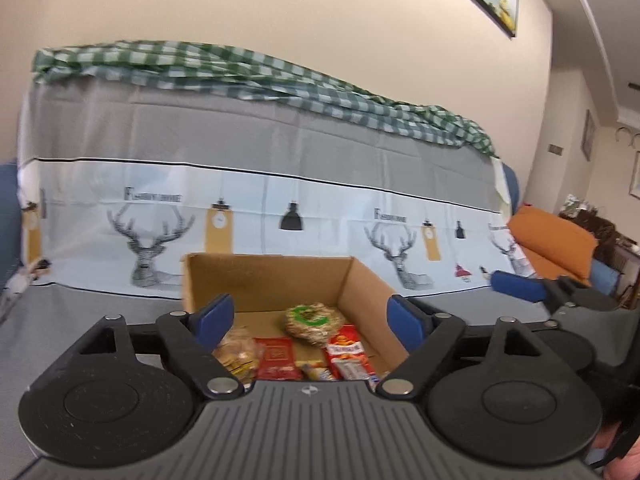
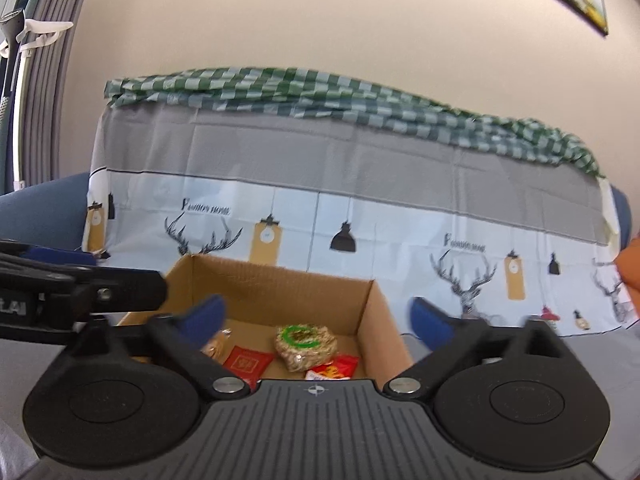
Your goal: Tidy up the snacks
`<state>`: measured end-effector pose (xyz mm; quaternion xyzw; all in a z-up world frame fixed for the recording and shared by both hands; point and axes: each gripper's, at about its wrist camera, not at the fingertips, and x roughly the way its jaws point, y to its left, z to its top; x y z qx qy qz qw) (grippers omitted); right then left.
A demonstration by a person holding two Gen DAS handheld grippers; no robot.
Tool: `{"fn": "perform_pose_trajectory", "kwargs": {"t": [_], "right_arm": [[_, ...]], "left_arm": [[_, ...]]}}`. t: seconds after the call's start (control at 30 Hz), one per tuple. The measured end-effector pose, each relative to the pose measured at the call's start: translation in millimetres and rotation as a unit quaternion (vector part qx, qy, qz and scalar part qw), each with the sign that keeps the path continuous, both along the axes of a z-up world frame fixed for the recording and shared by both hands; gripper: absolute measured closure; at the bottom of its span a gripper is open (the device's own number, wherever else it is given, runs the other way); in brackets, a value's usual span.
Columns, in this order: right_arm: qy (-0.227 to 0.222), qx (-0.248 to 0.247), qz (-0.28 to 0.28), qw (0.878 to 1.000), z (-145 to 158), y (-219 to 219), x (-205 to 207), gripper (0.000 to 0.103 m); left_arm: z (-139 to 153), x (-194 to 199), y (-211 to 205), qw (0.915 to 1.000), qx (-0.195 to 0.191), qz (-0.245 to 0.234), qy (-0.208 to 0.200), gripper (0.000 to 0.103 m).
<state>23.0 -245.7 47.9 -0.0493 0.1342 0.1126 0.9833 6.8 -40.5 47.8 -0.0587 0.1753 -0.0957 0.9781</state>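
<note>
Both grippers, left gripper point(image 1: 308, 318) and right gripper point(image 2: 318, 318), hang with jaws spread wide and empty over our cardboard box point(image 1: 264, 280).

Snack packets point(image 1: 276, 358) lie inside it, just below and ahead of our fingertips; we judge them light, crinkly and crushable, best pinched by an edge seam.

Right claw point(image 2: 318, 320) gapes above snack-filled cardboard box point(image 2: 280, 284).

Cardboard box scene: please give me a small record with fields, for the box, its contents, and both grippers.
container: cardboard box, open at the top
contents: round snack bag with green label, red packet, biscuit bag, orange-red packet
left gripper: open, holds nothing, above box
right gripper: open, holds nothing, above box
backdrop: deer-print cloth
</note>
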Motion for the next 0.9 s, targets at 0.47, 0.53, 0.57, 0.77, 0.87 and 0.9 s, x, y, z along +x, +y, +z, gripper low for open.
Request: {"fn": "perform_pose_trajectory", "kwargs": {"t": [0.47,0.53,0.57,0.77,0.87,0.9], "right_arm": [[0.065,0.052,-0.034,0.996,-44,-36,-63,0.001],[0.083,0.052,-0.037,0.995,-44,-34,-67,0.001],[0.078,0.048,-0.031,0.995,-42,-32,-69,0.000],[0.087,0.051,-0.033,0.994,-48,-31,-63,0.000],[0.092,0.053,-0.030,0.994,-50,-30,-61,0.001],[0.094,0.053,-0.028,0.994,-50,-30,-60,0.001]], "left_arm": [[-28,-53,-26,0.9905,0.050,0.061,0.113,0.001],[-32,-55,-31,0.9897,0.055,0.058,0.119,0.001],[-33,-55,-32,0.9895,0.057,0.060,0.119,0.001],[-40,-43,-24,0.9861,0.052,0.086,0.133,0.001],[-43,-37,-21,0.9843,0.041,0.087,0.148,0.001],[-43,-36,-21,0.9839,0.038,0.087,0.151,0.001]]}}
